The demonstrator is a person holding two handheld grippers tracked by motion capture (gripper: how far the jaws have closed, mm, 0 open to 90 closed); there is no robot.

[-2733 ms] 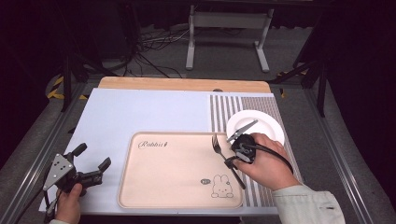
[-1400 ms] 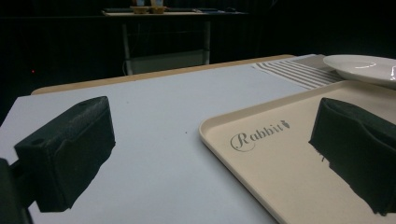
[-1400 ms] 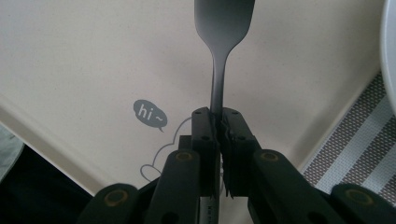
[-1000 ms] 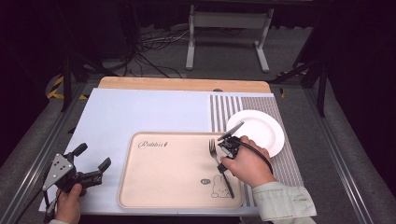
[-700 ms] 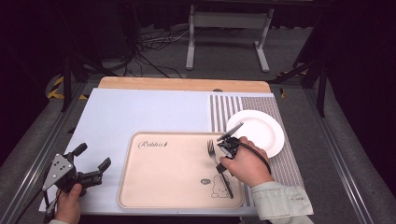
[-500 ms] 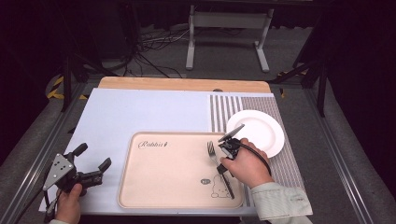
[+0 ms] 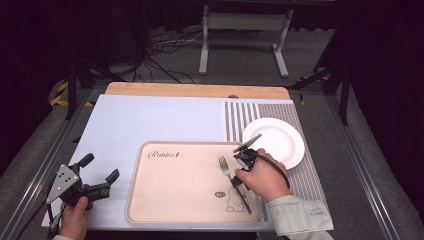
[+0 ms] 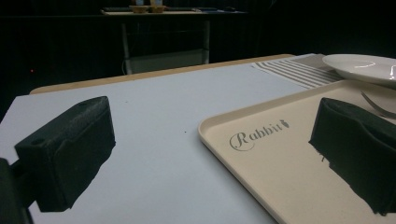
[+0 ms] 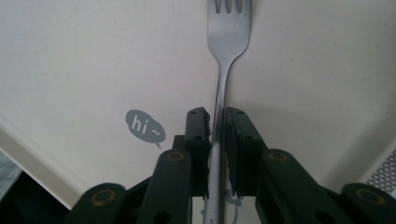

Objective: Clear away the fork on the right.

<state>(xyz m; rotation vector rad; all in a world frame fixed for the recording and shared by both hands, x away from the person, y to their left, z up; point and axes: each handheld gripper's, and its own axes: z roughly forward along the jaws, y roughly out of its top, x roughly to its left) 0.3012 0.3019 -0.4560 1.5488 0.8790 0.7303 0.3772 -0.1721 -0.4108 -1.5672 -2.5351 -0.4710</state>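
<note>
Beige tray (image 7: 185, 195) is lying at lower centre; right gripper (image 9: 217, 116) is pinching the fork (image 9: 224, 60) handle; left gripper (image 7: 97, 175), lower left, is gaping empty.

**Colours and patterns on the table**

The tray (image 7: 170, 200) is pale beige, printed with grey "Rabbit" lettering, a small rabbit drawing and a grey "hi" speech bubble. A silver fork (image 9: 226, 42) lies on it. The mat (image 7: 150, 120) is light blue-grey; the right-hand placemat (image 7: 240, 117) has grey and white stripes. The plate (image 7: 280, 137) is white, the far table edge (image 7: 195, 90) tan wood.
</note>
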